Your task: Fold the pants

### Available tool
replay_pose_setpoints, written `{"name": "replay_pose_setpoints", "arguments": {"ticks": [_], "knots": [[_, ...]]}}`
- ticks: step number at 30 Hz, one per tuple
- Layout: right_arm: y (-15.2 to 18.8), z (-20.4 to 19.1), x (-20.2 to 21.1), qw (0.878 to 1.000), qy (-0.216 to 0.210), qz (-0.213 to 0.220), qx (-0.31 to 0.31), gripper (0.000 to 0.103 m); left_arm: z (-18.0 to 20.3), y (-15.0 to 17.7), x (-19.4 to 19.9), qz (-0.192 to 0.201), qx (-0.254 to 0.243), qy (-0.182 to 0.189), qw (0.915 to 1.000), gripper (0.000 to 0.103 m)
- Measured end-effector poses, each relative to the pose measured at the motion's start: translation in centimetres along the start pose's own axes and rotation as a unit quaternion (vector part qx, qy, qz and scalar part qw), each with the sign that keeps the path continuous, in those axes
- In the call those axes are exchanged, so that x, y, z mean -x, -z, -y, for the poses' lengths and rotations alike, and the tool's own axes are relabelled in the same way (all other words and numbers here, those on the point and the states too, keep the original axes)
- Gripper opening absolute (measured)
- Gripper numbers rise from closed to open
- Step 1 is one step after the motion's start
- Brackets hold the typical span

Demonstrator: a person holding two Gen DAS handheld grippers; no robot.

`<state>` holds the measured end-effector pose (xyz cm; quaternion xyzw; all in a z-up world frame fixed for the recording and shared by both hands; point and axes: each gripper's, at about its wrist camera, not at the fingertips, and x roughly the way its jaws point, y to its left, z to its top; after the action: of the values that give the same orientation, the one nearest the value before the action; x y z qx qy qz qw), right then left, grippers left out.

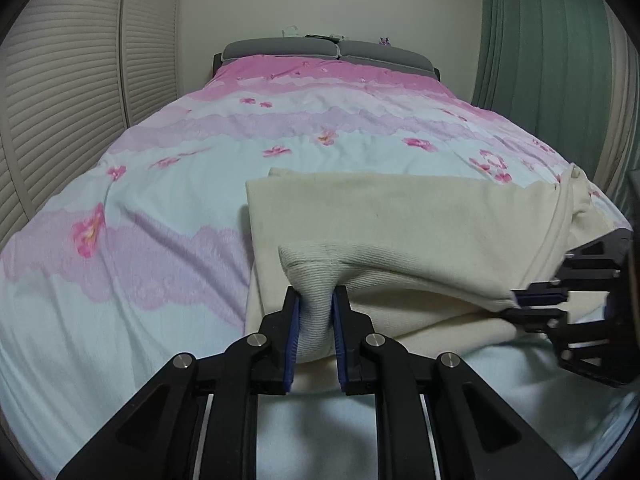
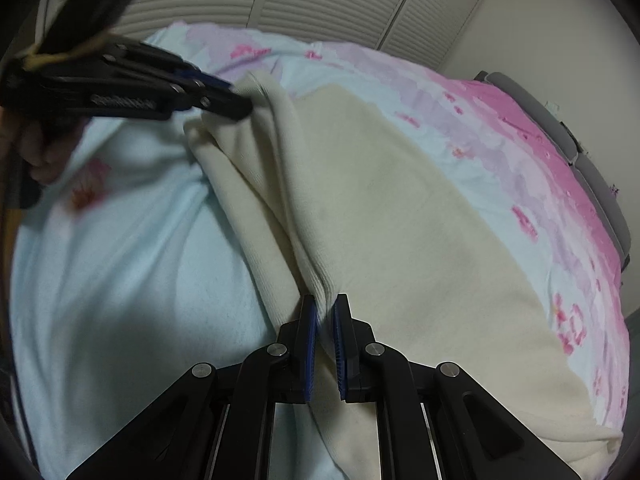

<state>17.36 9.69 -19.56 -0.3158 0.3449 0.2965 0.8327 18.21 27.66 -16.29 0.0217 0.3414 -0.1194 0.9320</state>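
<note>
Cream ribbed pants (image 1: 400,216) lie partly folded on the flowered bedspread (image 1: 168,184). My left gripper (image 1: 316,300) is shut on a bunched corner of the pants, lifted a little off the bed. My right gripper (image 2: 325,308) is shut on another edge of the pants (image 2: 380,208), where several layers are pinched together. In the left wrist view the right gripper (image 1: 516,304) shows at the right edge, clamped on the cloth. In the right wrist view the left gripper (image 2: 236,100) holds the far corner at the upper left. The held edge runs taut between both grippers.
The bed fills both views, with a grey headboard (image 1: 328,50) at its far end. Louvered closet doors (image 1: 80,92) stand along one side and a green curtain (image 1: 540,52) on the other. A hand (image 2: 44,152) grips the left tool's handle.
</note>
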Motion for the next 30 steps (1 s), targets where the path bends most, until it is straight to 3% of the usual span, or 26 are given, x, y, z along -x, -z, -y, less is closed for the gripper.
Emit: {"name": "replay_pose_setpoints", "arguments": {"ticks": [3,6,11,13,17,21,25,30], "knots": [[0.5,0.3,-0.2,1.000,-0.003,0.008,-0.006,0.011,0.2,1.2,0.0,-0.008,0.001,-0.002,1.0000,0.016],[0.5,0.5,0.2,1.000,0.006,0.019,-0.019,0.019,0.1,1.9,0.4,-0.006,0.013,-0.005,0.9999,0.019],[0.4,0.8,2.0,0.998,0.038,0.043,-0.039,0.046,0.4,1.9,2.3,-0.005,0.028,-0.025,0.9993,0.036],[0.4,1.0,3.3,0.996,0.054,0.056,-0.054,0.056,0.7,1.6,3.5,-0.006,0.028,-0.039,0.9988,0.054],[1.3,2.0,7.0,0.987,0.075,0.095,-0.107,0.071,1.6,0.8,6.5,0.001,0.030,-0.063,0.9976,0.062],[3.6,4.4,10.7,0.972,0.094,0.113,-0.185,0.076,3.6,-0.7,8.4,0.013,0.027,-0.071,0.9970,0.065],[7.7,9.8,13.1,0.950,0.110,0.094,-0.278,0.076,7.5,-3.0,7.9,0.029,-0.006,-0.053,0.9982,0.065],[14.2,18.8,15.1,0.908,0.135,0.056,-0.392,0.076,12.8,-6.1,4.4,0.029,-0.016,-0.012,0.9994,0.065]]}}
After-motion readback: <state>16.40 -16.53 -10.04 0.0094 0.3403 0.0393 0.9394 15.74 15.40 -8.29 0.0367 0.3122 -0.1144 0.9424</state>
